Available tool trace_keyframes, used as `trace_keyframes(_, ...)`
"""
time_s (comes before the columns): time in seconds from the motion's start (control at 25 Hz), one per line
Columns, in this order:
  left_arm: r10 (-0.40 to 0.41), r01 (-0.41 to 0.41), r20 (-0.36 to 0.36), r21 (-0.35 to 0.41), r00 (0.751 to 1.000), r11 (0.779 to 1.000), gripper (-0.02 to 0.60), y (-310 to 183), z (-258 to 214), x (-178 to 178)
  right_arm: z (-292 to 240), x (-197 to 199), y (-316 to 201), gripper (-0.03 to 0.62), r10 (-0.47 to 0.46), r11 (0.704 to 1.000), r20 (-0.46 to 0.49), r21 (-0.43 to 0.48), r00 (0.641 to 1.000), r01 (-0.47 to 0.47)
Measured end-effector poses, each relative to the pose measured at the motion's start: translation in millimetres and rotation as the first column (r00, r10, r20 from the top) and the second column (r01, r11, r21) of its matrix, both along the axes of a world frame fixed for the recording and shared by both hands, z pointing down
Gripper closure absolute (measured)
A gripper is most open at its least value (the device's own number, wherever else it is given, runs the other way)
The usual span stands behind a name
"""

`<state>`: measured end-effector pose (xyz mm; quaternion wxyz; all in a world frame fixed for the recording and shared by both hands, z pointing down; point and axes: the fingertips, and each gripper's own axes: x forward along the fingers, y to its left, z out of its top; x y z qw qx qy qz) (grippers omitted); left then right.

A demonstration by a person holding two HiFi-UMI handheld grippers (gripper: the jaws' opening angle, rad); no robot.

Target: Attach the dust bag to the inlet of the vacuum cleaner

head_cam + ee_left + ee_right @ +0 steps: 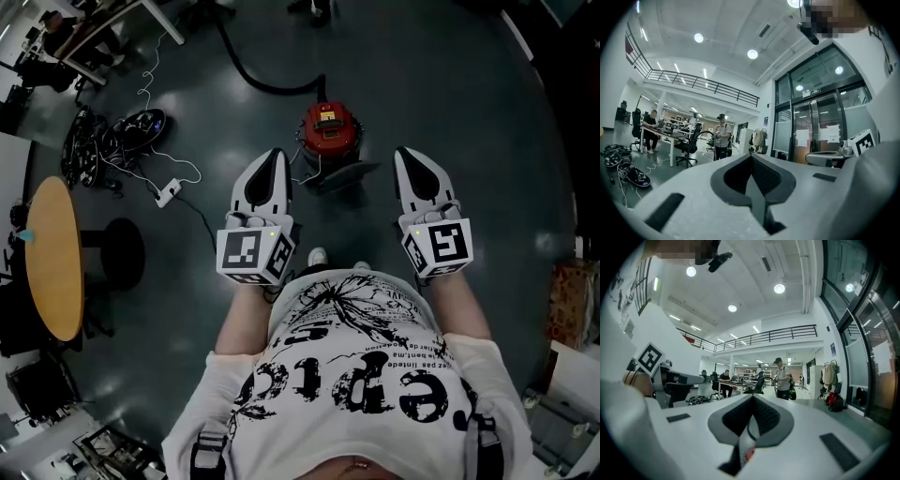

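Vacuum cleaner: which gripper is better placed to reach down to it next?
Left, narrowly. The left gripper and right gripper are both shut, empty and held level. In the head view the red vacuum cleaner sits ahead between them, somewhat nearer the left one's tip, so it probably has the shorter reach.

vacuum inlet too small, hose end unclear

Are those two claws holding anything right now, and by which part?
Nothing is held. The left gripper and the right gripper both have their jaws together, with nothing between them. The vacuum cleaner stands beyond them, untouched.
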<state>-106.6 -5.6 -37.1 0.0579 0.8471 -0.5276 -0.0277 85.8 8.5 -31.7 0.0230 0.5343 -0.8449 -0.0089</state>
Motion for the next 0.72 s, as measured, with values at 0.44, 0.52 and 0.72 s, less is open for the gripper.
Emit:
trace_keyframes(0.44, 0.03, -0.03, 0.018, -0.001, 0.999, 1.0, 0.578, -10.0, 5.6, 4.4, 3.5, 1.7, -10.7, 0.592, 0.015, 1.0, -0.013, -0.002, 1.0, -0.015)
trace_keyframes(0.52, 0.024, -0.024, 0.036, 0.012, 0.999, 1.0, 0.578, -11.5, 1.5, 3.1, 2.0, 0.4, -12.2, 0.592, 0.009, 1.0, -0.017, 0.0, 1.0, -0.009)
trace_keyframes(0.72, 0.026, -0.031, 0.098, 0.051, 0.995, 0.998, 0.578, -11.4, -4.0, 6.1, 3.9, -0.6, -12.8, 0.592, 0.0, 1.0, -0.019, -0.011, 1.0, 0.0)
